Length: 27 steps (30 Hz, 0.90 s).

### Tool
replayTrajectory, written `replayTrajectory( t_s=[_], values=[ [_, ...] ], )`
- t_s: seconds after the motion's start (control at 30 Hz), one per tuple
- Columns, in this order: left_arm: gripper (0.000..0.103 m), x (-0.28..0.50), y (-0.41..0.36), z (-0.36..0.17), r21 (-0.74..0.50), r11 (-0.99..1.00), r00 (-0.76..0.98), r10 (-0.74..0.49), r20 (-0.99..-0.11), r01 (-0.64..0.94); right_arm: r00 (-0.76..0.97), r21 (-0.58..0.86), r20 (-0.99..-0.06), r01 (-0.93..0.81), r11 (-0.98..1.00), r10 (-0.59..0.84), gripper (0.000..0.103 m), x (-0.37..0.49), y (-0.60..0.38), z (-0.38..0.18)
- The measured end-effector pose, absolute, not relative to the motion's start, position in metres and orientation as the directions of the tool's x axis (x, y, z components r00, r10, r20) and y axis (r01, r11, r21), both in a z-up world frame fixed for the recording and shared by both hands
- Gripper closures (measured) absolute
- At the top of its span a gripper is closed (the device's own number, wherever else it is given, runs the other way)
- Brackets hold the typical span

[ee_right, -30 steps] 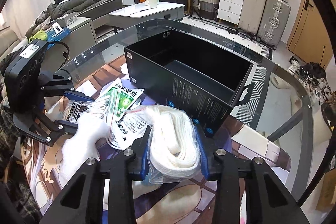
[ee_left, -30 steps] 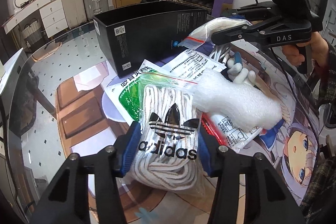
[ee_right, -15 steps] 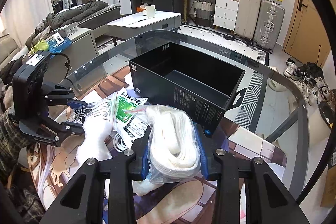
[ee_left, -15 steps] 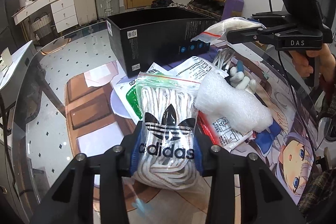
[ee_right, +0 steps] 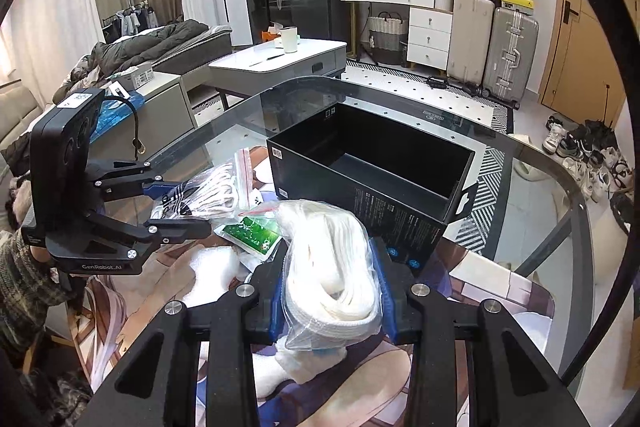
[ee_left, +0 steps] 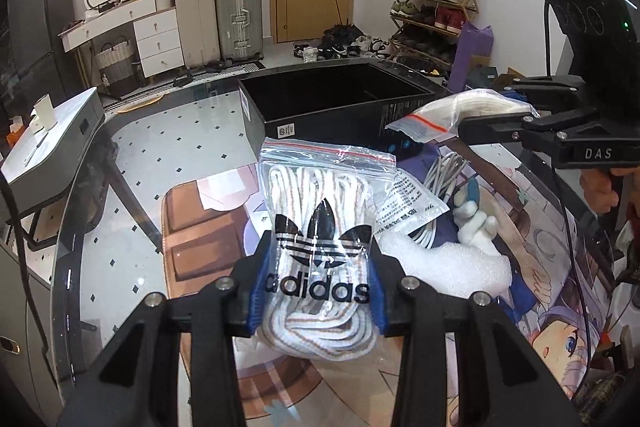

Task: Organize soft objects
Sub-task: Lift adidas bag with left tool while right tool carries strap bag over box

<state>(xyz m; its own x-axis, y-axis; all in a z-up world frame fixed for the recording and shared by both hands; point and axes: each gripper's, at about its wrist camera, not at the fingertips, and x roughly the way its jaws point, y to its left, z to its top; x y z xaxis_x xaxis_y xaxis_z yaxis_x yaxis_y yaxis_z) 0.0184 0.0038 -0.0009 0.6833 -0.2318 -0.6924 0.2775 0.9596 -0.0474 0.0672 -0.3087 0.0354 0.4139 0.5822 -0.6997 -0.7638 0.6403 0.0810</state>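
My left gripper (ee_left: 318, 293) pinches the adidas bag of laces (ee_left: 320, 251), blue pads pressed into both sides, bag lifted clear of the mat; its jaws were just closing in a bit more, with the bag between them. My right gripper (ee_right: 330, 297) is clamped on the bag of white strips (ee_right: 332, 271), also held up off the table. Black box (ee_left: 340, 107) sits open just ahead of both claws, beyond the held bags. Left wrist view only: the white cable (ee_left: 440, 179) and foam sheet (ee_left: 448, 267) lying on the anime mat (ee_left: 532, 227) ahead-right of my left claw, printed packet (ee_left: 408, 203) just right of the laces bag, shoe rack (ee_left: 432, 3) far behind the box. It also shows the right claw side-on, to the right, zip end of its bag poking forward. Right wrist view only: box inside is bare, green packet (ee_right: 256, 235) down-left of my right claw, left claw off to the left with laces bag sticking out, plaid sleeve (ee_right: 24, 287) behind it, glass table (ee_right: 520, 187) edge curving past the box.
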Motion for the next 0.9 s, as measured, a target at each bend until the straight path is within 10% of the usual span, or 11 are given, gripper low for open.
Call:
replayTrajectory(
  t_s=[0.9],
  values=[
    [0.065, 0.056, -0.015, 0.025, -0.066, 0.971, 0.716, -0.214, -0.665, 0.23, 0.505, 0.095, -0.651, -0.687, 0.721, 0.567, 0.066, 0.078, -0.319, 0.052]
  ],
)
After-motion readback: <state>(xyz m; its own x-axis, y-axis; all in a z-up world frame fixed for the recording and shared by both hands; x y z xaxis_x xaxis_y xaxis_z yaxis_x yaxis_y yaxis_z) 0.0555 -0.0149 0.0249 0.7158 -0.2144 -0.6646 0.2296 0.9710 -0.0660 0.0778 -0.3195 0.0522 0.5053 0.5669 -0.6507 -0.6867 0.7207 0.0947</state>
